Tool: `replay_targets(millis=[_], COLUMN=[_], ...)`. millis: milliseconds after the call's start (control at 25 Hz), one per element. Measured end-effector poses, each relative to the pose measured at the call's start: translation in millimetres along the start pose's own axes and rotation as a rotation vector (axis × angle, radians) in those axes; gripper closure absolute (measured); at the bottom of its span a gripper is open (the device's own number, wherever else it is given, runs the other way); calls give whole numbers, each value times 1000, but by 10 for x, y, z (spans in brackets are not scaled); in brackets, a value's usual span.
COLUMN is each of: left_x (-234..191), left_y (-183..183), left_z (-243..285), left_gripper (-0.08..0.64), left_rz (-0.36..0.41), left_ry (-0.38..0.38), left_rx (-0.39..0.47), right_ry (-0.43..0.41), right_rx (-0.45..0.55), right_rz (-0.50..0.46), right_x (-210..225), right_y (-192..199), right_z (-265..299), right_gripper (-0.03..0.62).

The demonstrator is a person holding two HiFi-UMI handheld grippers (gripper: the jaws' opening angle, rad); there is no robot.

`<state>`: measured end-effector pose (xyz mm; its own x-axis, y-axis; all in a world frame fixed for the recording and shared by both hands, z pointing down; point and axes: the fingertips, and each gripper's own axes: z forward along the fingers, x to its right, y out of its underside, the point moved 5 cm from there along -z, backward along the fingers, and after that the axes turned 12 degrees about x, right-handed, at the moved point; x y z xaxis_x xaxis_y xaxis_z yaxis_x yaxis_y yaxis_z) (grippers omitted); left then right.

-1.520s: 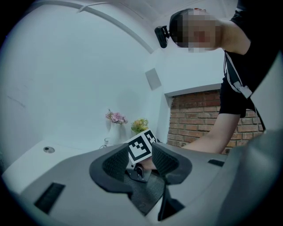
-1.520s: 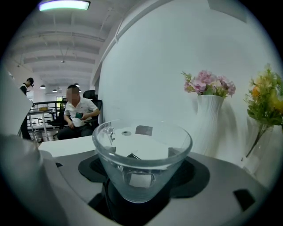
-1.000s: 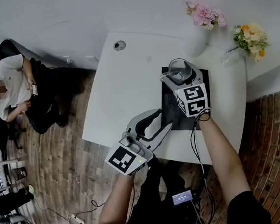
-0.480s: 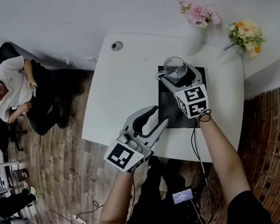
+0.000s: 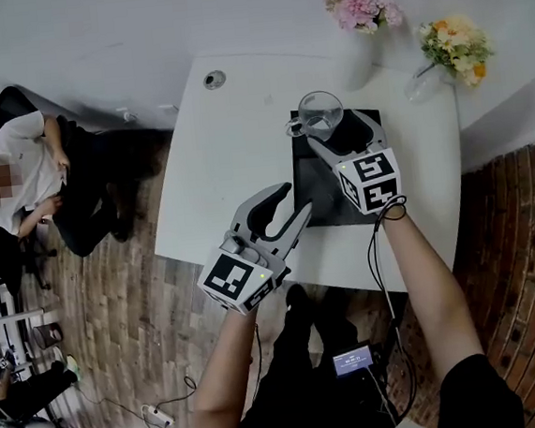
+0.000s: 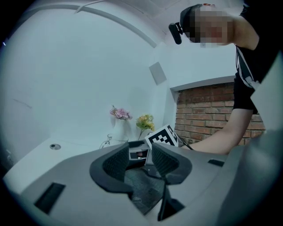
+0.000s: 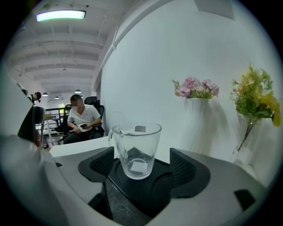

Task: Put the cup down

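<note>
Right gripper [image 5: 339, 128]: straddles upright glass cup [image 5: 319, 114] at black mat's [image 5: 322, 194] far left corner, jaws apart, not touching. Left gripper [image 5: 290, 201]: hovers open, empty.

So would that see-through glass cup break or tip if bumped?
Probably fragile: the clear glass cup looks thin-walled, so a hard knock could crack it. It likely resists tipping, standing upright, short and wide, on the black mat. Its smooth sides may slip in a grip.

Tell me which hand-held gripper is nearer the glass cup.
Right. The right hand-held gripper has its open jaws either side of the cup; the left hand-held gripper hangs over the table near its front edge, well short.
</note>
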<state>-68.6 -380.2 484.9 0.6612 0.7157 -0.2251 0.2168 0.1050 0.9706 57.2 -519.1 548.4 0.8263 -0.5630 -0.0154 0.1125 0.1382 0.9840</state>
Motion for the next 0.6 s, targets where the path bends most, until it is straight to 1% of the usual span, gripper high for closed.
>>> replay_targets(millis=[80, 280, 440, 600], left_x=[15, 100, 150, 180], left_y=[-23, -50, -71, -90], left_z=[14, 33, 37, 49], left_gripper=[405, 405, 405, 405], left_rz=[-1, 20, 21, 28], left_ry=[-12, 8, 8, 10], left_rx=[11, -5, -4, -13], right_ry=[-1, 10, 16, 2], right_rx=[-3, 1, -1, 28], right_rz=[10, 38, 86, 138], right_x=[3, 11, -6, -66], right_y=[-14, -59, -59, -164], right_z=[-50, -166, -290, -450], right_gripper=[190, 191, 192, 192])
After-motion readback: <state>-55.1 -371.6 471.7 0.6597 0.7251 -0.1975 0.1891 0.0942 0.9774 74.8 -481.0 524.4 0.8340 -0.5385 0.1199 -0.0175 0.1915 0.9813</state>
